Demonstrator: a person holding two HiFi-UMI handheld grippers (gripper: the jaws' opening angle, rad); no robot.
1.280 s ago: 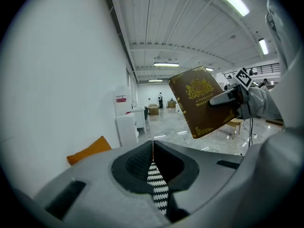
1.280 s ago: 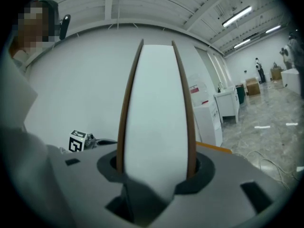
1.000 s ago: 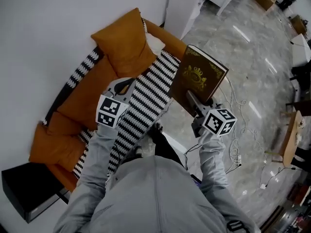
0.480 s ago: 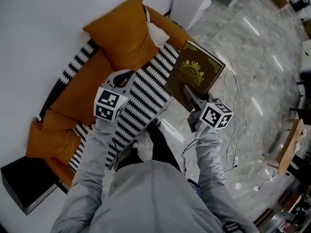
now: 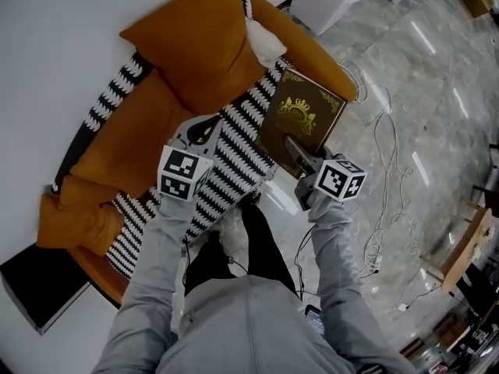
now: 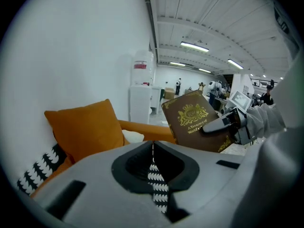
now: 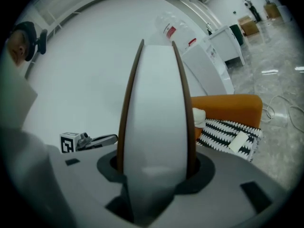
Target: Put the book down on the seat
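Orange sofa from above, with its zigzag-striped seat [image 5: 226,179]. At the seat's right end the right gripper [image 5: 295,146] pinches the brown book [image 5: 302,114] by its near edge, long axis pointing away. The seat lies below and leftward. The left gripper [image 5: 201,128], jaws together and empty, hovers mid-seat.

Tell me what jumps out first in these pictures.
A brown book with a gold crest is clamped in the right gripper and held tilted at one end of an orange sofa. A black-and-white zigzag blanket runs along the seat. The left gripper, shut and empty, is above the blanket.
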